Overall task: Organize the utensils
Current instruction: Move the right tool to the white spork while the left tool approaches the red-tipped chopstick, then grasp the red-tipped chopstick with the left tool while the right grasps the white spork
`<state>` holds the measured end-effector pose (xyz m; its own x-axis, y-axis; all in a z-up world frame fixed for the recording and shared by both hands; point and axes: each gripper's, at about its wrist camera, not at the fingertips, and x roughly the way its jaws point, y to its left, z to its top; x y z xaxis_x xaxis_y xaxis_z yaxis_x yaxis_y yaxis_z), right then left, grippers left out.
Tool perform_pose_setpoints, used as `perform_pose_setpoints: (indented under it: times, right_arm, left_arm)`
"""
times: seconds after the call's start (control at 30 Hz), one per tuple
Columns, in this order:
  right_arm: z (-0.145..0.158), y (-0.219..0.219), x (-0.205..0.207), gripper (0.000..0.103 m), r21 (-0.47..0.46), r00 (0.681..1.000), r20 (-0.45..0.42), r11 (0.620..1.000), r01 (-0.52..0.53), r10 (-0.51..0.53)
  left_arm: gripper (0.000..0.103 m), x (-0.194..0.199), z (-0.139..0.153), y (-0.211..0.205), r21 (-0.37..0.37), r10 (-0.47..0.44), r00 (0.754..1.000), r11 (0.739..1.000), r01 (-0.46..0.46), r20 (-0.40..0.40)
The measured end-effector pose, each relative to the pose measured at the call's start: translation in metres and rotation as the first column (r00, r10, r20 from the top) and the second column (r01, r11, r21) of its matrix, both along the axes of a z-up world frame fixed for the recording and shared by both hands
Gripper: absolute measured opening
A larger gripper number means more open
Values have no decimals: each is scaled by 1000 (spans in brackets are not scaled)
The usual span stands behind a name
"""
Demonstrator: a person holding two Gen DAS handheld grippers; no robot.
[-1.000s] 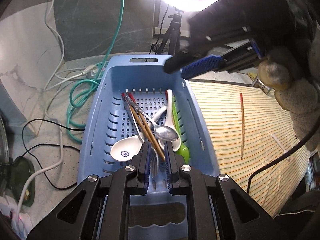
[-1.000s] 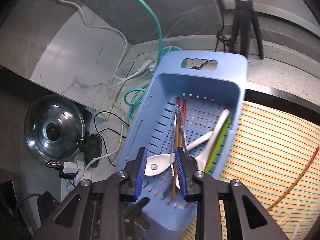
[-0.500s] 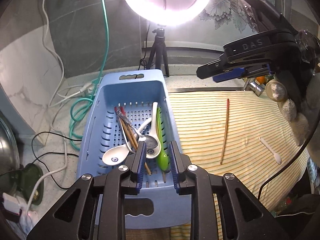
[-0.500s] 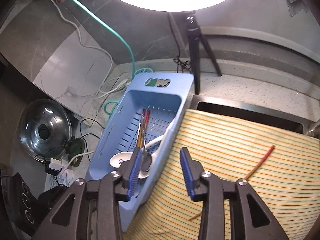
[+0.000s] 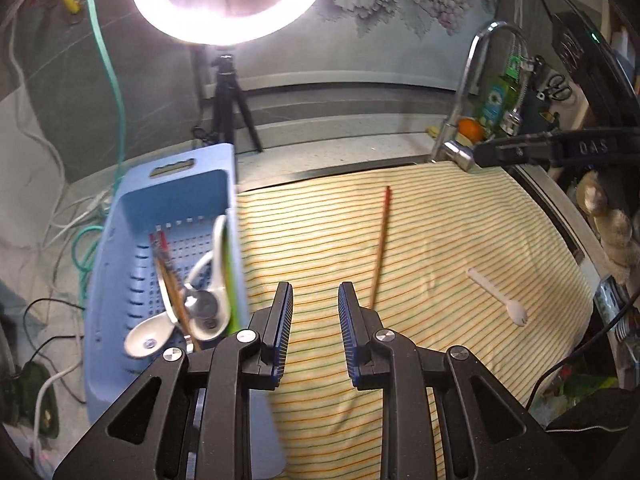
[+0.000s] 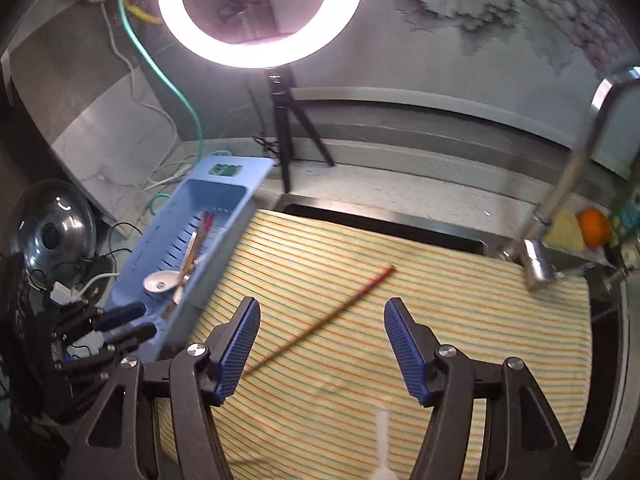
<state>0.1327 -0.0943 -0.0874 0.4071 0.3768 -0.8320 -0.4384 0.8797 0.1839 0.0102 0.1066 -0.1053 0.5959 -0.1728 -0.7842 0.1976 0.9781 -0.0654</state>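
Note:
A blue slotted basket [image 5: 120, 240] at the left holds white spoons, a metal spoon, chopsticks and a green utensil; it also shows in the right wrist view [image 6: 224, 216]. A red-tipped chopstick [image 5: 380, 246] lies on the striped cloth [image 5: 440, 216], also seen in the right wrist view [image 6: 340, 308]. A small white plastic spoon [image 5: 498, 296] lies to its right; in the right wrist view it [image 6: 382, 436] sits at the bottom. My left gripper [image 5: 314, 300] is open and empty, just left of the chopstick's near end. My right gripper [image 6: 320, 316] is wide open and empty above the cloth.
A ring light on a tripod [image 5: 230, 92] stands behind the basket. A faucet [image 5: 468, 80] and sink edge are at the back right, with an orange [image 5: 468, 128]. Cables [image 5: 84, 248] and a pot lid [image 6: 52, 236] lie left of the basket.
Both grippers have pulled out of the basket and swung right over the striped cloth. The right gripper has opened wider. The utensils stay in the basket.

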Motion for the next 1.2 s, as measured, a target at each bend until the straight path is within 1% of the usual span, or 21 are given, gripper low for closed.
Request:
perform_pose_setpoints:
  times: [0.07,0.17,0.27,0.37,0.47,0.57,0.67,0.7,0.77,0.87,1.03,1.1,1.13,1.17,1.2]
  right_arm:
    - [-9,-23,-2,61,0,999,-24,999,40,-40]
    - [-29,-49,-10,61,-29,994,-63,996,83,-85]
    - [-50,-62,-19,60,-54,989,-97,993,103,-108]
    - [-69,-70,-31,60,-72,984,-133,991,110,-118]
    - [-84,-71,-39,60,-82,980,-162,992,100,-112]
    - [-97,-69,-42,57,-93,976,-193,992,88,-105]
    - [-110,-67,-42,50,-96,967,-235,993,74,-95]
    - [-113,-65,-42,48,-105,967,-240,992,67,-90]
    - [-118,-61,-42,47,-118,966,-248,992,47,-76]
    - [-121,-52,-42,46,-132,966,-254,991,5,-39]
    - [-127,-41,-42,45,-202,970,-245,978,-40,-11]
    - [-127,-38,-41,45,-219,971,-240,974,-53,-1]
    - [-128,-37,-42,42,-228,971,-238,972,-61,5]
    - [-128,-37,-41,39,-239,972,-236,969,-65,8]
    - [-128,-36,-41,34,-246,972,-235,967,-68,8]
  left_arm:
    - [22,8,-7,-12,-18,-39,999,999,38,-25]
    - [22,18,-16,-31,-4,-91,994,996,91,-53]
    - [22,32,-29,-50,-13,-143,985,990,143,-94]
    - [22,48,-41,-59,-44,-167,975,986,162,-143]
    - [22,66,-52,-68,-46,-184,966,983,178,-183]
    - [22,85,-64,-77,-44,-200,953,980,195,-226]
    - [22,97,-72,-84,-20,-211,944,977,213,-254]
    - [22,101,-75,-86,-12,-214,941,976,219,-262]
    - [22,107,-79,-89,17,-213,940,974,226,-268]
    - [22,113,-83,-92,22,-214,934,973,229,-286]
    - [22,119,-93,-98,52,-224,924,966,252,-310]
    - [21,120,-95,-99,59,-218,925,967,248,-311]
    - [20,121,-95,-100,60,-220,925,967,249,-309]
    - [14,121,-94,-101,63,-220,926,966,251,-307]
    - [11,121,-94,-100,68,-219,926,966,251,-306]
